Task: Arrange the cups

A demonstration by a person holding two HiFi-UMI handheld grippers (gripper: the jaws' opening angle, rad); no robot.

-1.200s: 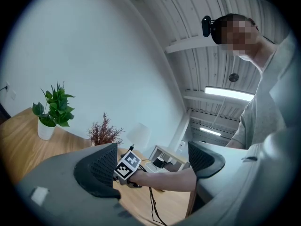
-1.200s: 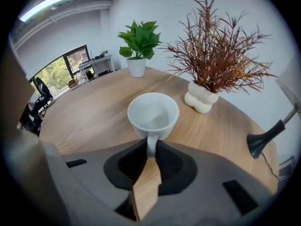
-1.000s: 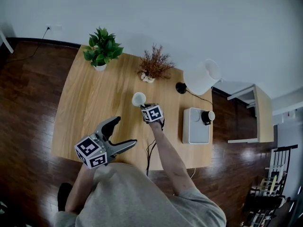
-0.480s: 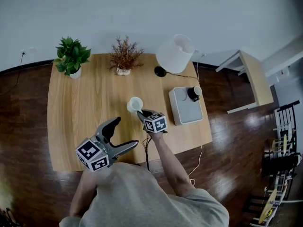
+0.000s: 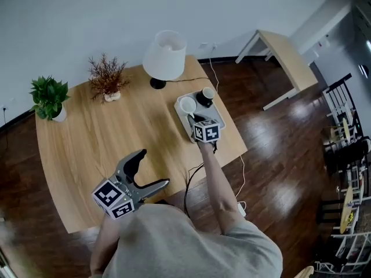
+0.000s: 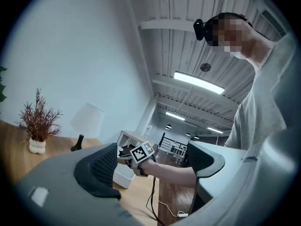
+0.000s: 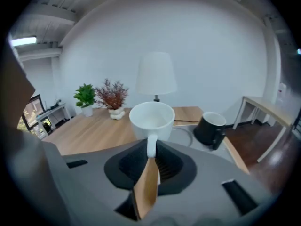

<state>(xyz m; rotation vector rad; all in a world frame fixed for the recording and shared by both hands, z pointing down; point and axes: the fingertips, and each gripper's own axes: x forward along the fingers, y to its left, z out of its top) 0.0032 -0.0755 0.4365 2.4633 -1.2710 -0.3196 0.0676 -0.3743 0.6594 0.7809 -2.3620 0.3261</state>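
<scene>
White cup (image 5: pixel 187 105) is held by its handle between the closed jaws of the right gripper (image 5: pixel 194 120), over the left part of a pale tray (image 5: pixel 219 114); whether the cup's base touches the tray cannot be told. In the right gripper view the white cup (image 7: pixel 151 119) is seen upright, mouth up, with its handle pinched between the two dark pads. A black cup (image 5: pixel 206 96) is stood upright on the tray at 2 o'clock from the white cup, near it but apart. The tray is placed on a wooden table (image 5: pixel 116 138), at about 2 o'clock from the table's middle and close to that edge.

The left gripper (image 5: pixel 152 168) is held at about 7 o'clock from the tray, near the table's front edge, well apart from both cups. Its jaws are spread wide and nothing is held between them.

A white-shaded lamp (image 5: pixel 164 54) is stood at 11 o'clock from the tray. A dried red-brown plant (image 5: pixel 107 77) is set at 9 o'clock from the lamp, and a green potted plant (image 5: pixel 49 97) at 8 o'clock from that. A light side table (image 5: pixel 284 59) is seen at 1 o'clock, off the main table.
</scene>
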